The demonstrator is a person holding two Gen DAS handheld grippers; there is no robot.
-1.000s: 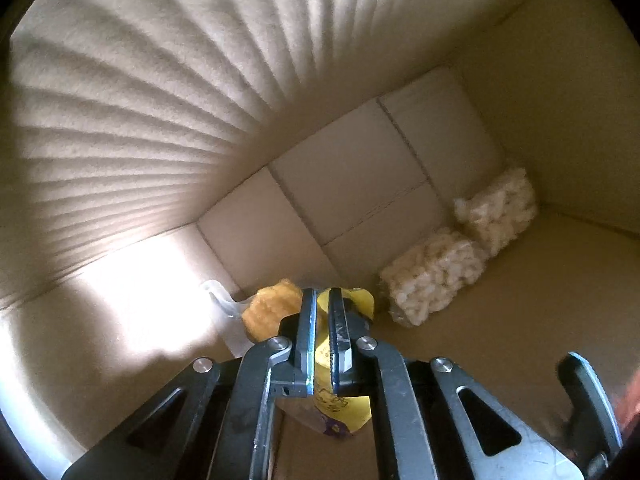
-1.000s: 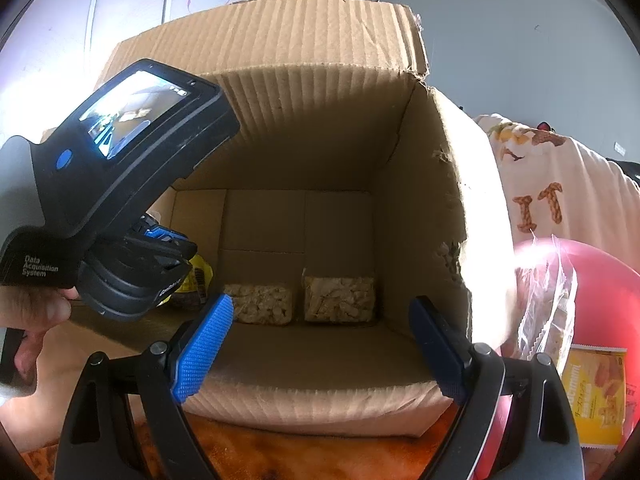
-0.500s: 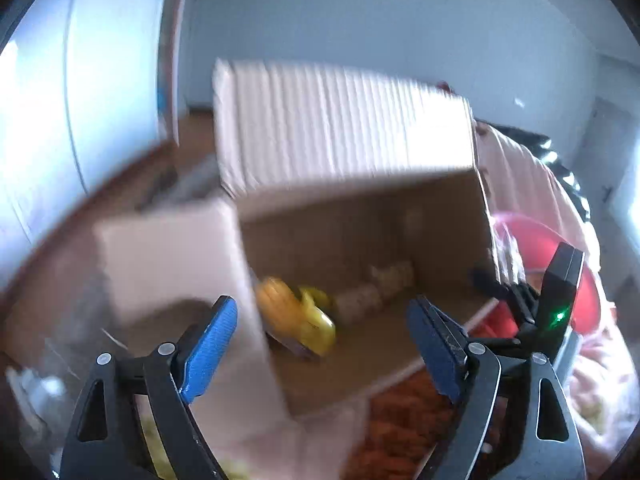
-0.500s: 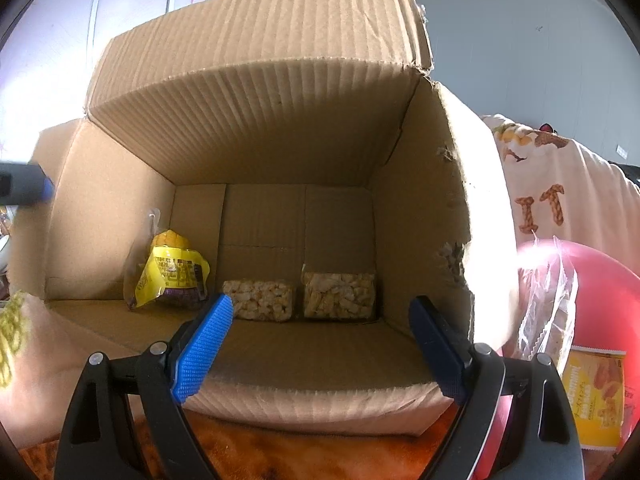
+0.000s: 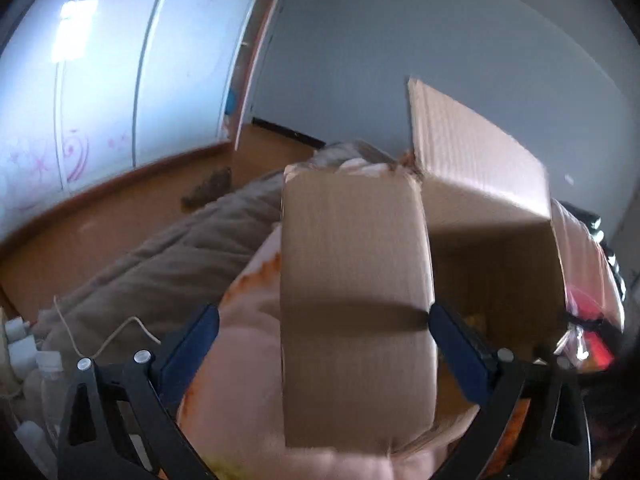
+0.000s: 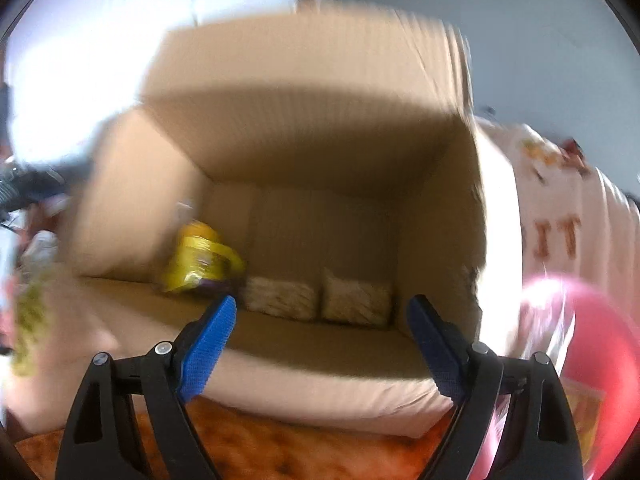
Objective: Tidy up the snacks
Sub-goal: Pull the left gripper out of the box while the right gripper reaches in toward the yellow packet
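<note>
1. Open brown corrugated cardboard box lies on its side.
2. Yellow crinkly snack bag, released, now rests at box's back-left corner, beside two clear puffed-snack packs.
3. Left gripper has just opened wide, empty, withdrawn outside; right gripper wide, empty. Next snack needed.

Only "IT"-like brown shapes show on the pale cloth; no other markings are legible.

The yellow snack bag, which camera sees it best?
The right wrist view: the yellow snack bag stands inside the box, beside two pale packs. In the left wrist view a box flap hides it.
</note>
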